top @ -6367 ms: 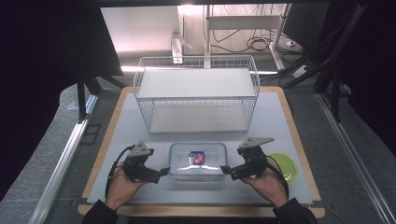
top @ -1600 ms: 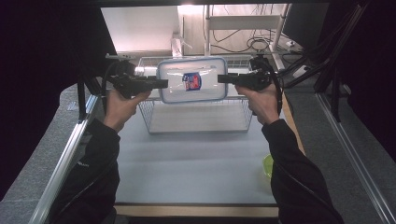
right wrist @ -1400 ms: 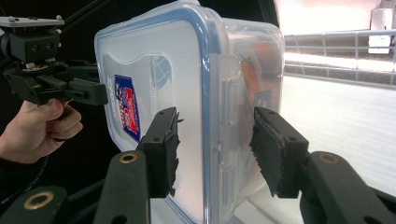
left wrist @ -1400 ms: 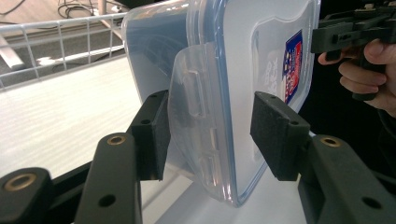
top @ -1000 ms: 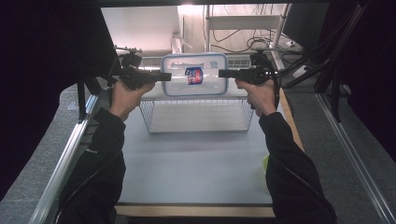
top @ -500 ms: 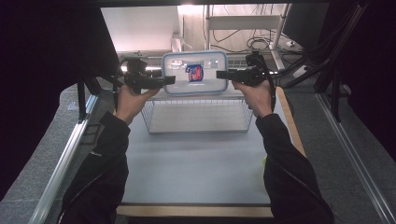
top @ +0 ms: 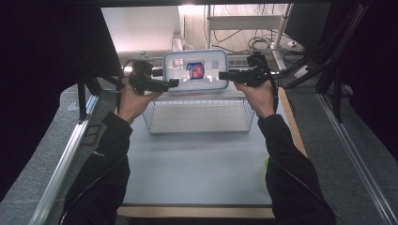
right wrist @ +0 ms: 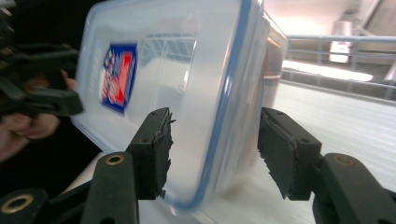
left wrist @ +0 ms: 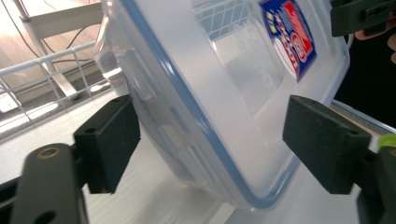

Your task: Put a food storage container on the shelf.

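Your left jaws have just let go of the box, now stood on edge at the wire basket.

In the upper middle of the high view, the clear plastic box (top: pixel 196 70) stands tilted on its edge over the far side of the wire basket (top: pixel 199 115), no longer flat on the table (top: pixel 197 164) as it was seconds ago. Your left gripper (top: pixel 172 83) has just been opening: its jaws are spread, the box's corner between them but untouched. Your right gripper (top: pixel 224 75) has its jaws straddling the box's blue-trimmed lid edge; the left pad looks to touch, the right stands apart, so I cannot tell if it pinches. The box probably rests on the basket now, so ease away. The box's blue and red sticker (left wrist: pixel 289 35) carries writing too blurred to read.
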